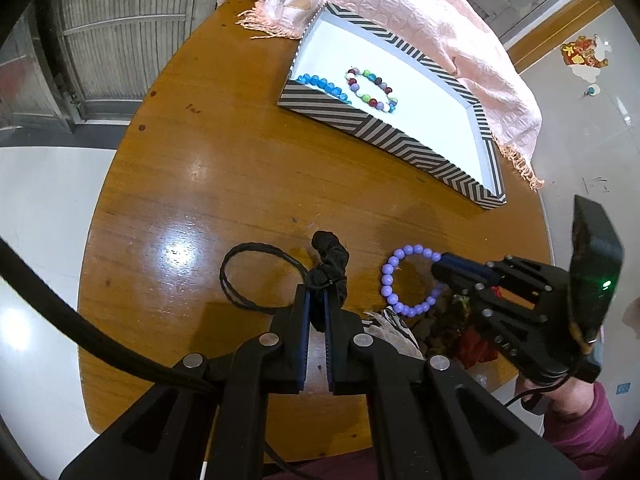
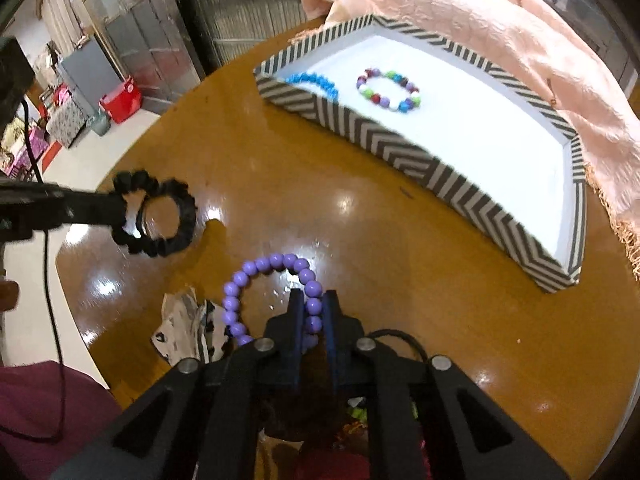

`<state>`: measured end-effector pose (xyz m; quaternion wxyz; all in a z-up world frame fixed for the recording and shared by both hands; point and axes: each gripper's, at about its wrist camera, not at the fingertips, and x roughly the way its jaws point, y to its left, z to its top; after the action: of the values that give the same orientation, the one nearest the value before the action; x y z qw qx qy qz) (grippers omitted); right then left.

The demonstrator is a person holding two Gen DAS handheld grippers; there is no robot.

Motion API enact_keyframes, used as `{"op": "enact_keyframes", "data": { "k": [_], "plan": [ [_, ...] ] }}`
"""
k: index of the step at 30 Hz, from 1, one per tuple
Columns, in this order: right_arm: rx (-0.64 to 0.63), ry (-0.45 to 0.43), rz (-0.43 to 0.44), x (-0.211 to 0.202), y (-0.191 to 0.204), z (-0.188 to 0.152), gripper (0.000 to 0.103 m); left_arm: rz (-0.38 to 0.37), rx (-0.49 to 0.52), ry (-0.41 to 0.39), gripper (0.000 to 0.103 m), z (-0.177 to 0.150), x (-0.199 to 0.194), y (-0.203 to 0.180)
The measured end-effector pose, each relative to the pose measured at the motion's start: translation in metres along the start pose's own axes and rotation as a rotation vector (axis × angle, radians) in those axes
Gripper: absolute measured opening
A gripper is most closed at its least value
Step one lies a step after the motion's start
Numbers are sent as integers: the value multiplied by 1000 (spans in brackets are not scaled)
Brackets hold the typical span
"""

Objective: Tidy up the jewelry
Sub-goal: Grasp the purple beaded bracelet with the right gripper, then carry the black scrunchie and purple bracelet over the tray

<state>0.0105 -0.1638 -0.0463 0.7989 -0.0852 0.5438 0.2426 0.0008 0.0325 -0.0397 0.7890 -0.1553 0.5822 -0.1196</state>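
Round wooden counter [image 1: 224, 184], glossy, w/ striped black-and-white tray [image 1: 384, 136] toward far edge; pink fringed cloth [image 1: 448, 32] draped behind and partly under tray. Inside tray, on white floor: blue bead bracelet [image 1: 322, 86] tucked in near-left corner, multicolour bead bracelet [image 1: 370, 88] just beside it, apart, lying flat. Rest of tray floor bare. Left gripper [image 1: 316, 300] angled steeply down, fingers [image 1: 301, 320] clamped on black ruffled scrunchie [image 1: 330, 268], pinching one side of ring; from right wrist view the scrunchie [image 2: 160, 216] reads as open loop held at its left edge. Thin black cord loop [image 1: 256, 276] flat on counter just left of left gripper, touching scrunchie area. Right gripper [image 2: 312, 300] also tilted down, fingers [image 2: 296, 320] closed on purple bead bracelet [image 2: 272, 268], beads squeezed between pads at ring's right side; remaining loop lies on counter ahead and left of fingers. Same purple bracelet [image 1: 404, 276] seen from left wrist view, near front-right of counter, well apart from tray. Crumpled patterned fabric scraps [image 2: 184, 328] at near counter edge, beside bracelet. Maroon sleeve [image 1: 588, 428] behind right gripper, low right.
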Motion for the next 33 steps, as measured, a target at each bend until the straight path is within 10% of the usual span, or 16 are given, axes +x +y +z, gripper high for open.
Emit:
{"op": "enact_keyframes", "data": {
  "k": [33],
  "plan": [
    [114,-99,43,-40,-19,15,10,-26,33,17,4,17,10,-18]
  ]
}}
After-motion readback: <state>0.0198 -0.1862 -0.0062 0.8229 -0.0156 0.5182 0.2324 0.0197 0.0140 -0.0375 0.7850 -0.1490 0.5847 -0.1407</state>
